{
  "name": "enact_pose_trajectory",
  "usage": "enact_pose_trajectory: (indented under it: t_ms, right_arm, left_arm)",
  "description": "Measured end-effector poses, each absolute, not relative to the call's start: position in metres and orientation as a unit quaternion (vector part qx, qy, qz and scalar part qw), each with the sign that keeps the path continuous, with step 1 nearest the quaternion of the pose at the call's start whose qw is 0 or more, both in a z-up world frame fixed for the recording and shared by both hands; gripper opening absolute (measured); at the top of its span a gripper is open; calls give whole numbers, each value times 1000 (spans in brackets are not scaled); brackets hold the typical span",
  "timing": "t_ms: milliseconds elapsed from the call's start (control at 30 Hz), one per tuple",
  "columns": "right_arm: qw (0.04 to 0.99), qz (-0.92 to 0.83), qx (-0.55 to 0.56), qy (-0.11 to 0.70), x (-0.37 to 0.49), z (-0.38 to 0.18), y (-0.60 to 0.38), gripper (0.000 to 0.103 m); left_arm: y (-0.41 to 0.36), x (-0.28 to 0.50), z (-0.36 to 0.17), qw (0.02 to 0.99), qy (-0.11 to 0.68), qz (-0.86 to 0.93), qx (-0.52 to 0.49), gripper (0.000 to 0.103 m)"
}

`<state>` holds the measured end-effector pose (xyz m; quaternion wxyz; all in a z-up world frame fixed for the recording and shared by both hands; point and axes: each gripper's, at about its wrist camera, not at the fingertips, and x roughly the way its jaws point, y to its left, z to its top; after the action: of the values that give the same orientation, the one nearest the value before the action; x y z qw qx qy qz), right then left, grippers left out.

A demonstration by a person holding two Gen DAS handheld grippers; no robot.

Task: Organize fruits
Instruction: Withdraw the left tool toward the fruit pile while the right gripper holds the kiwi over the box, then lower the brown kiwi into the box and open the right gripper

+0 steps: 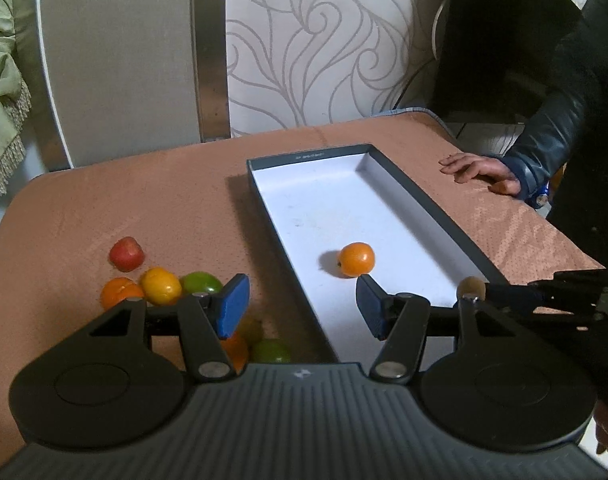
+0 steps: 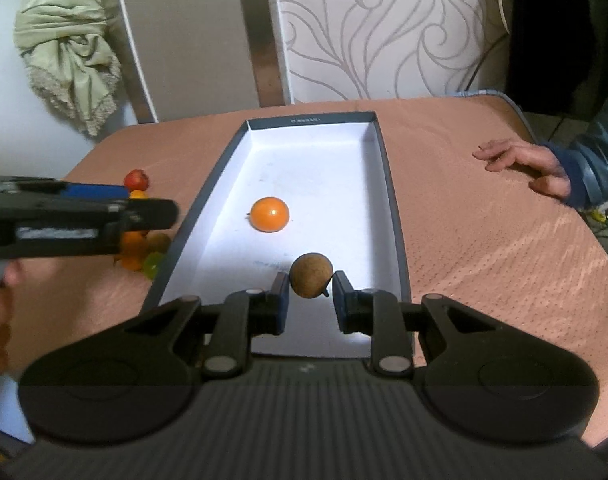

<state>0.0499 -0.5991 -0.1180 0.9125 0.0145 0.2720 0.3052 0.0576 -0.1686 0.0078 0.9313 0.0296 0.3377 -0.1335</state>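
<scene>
The right gripper (image 2: pixel 310 294) is hanging over the near end of the long shallow box with dark grey walls and a white floor (image 2: pixel 384 184), and the round brown rough-skinned fruit (image 2: pixel 311 275) is sitting between its blue pads (image 2: pixel 281 304). The left pad is touching the fruit; on the right a thin gap seems to be showing, so I cannot tell whether the fruit is truly being pinched or just resting there.

Further along the box floor, a glossy orange round fruit (image 2: pixel 269 214) is lying alone, well apart from the walls.

Over on the other side, the left gripper (image 1: pixel 301 304) is hovering with its fingers spread wide and nothing between them, straddling the box's left wall. Beneath and beyond it, on the salmon-pink cloth-covered table (image 1: pixel 103 208), loose fruit is waiting in a cluster: a red one (image 1: pixel 126 254), a yellow one (image 1: pixel 160 286), an orange one (image 1: pixel 117 292), a green one (image 1: pixel 201 283), and another green one (image 1: pixel 269 351) closer in.

A bare hand in a dark leather sleeve (image 1: pixel 482 172) is resting flat on the table's far right edge.
</scene>
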Motion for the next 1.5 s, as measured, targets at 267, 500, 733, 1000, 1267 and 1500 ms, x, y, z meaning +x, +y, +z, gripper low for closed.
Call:
enact_pose_trajectory:
  t_ms: [267, 500, 733, 1000, 1267, 1500]
  right_arm:
    - [920, 271, 27, 283, 58, -123, -573, 26]
    - [922, 240, 29, 301, 64, -132, -564, 26]
    - [924, 222, 24, 311, 71, -132, -557, 26]
    - [923, 216, 16, 317, 78, -131, -549, 26]
    - [927, 210, 20, 309, 82, -132, -547, 26]
    - [931, 201, 19, 305, 82, -132, -546, 27]
  left_arm:
    - [-133, 67, 18, 930, 334, -147, 44, 65]
    - [-112, 75, 15, 925, 340, -162, 54, 65]
    - [-100, 79, 12, 923, 342, -171, 50, 65]
    - [-86, 83, 13, 923, 342, -171, 42, 65]
    - [-78, 89, 11, 925, 335, -175, 46, 65]
    - [-81, 93, 8, 923, 334, -186, 47, 65]
